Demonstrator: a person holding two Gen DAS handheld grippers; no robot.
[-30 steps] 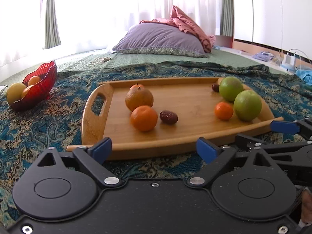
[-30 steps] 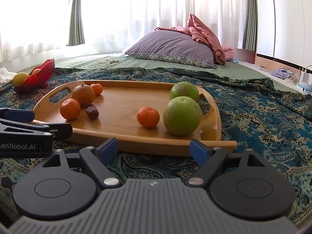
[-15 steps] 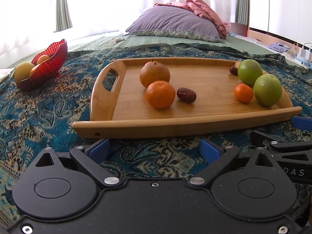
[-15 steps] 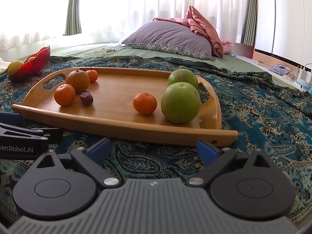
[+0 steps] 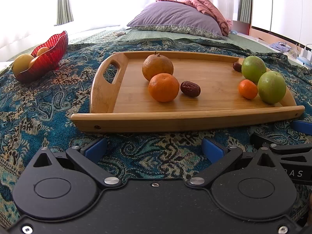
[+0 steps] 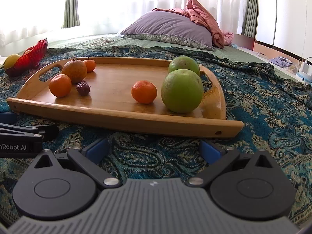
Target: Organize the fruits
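Two empty claws, left claw (image 5: 154, 148) and right claw (image 6: 154, 149), have just opened wide short of the wooden tray (image 5: 183, 120), so the first pick awaits, likely the near orange (image 5: 163, 87).

Wooden tray (image 5: 120, 95) middle is bare, open from above between the fruit clusters. Its raised near rim (image 6: 124, 117) blocks low entry. At the left handle end: orange (image 5: 163, 87), brown fruit (image 5: 157, 67), date (image 5: 190, 89) bunched. At the right end: two green fruits (image 6: 181, 93), small orange (image 6: 144, 92) just beside. Bed cover (image 5: 152, 156) before the tray free.
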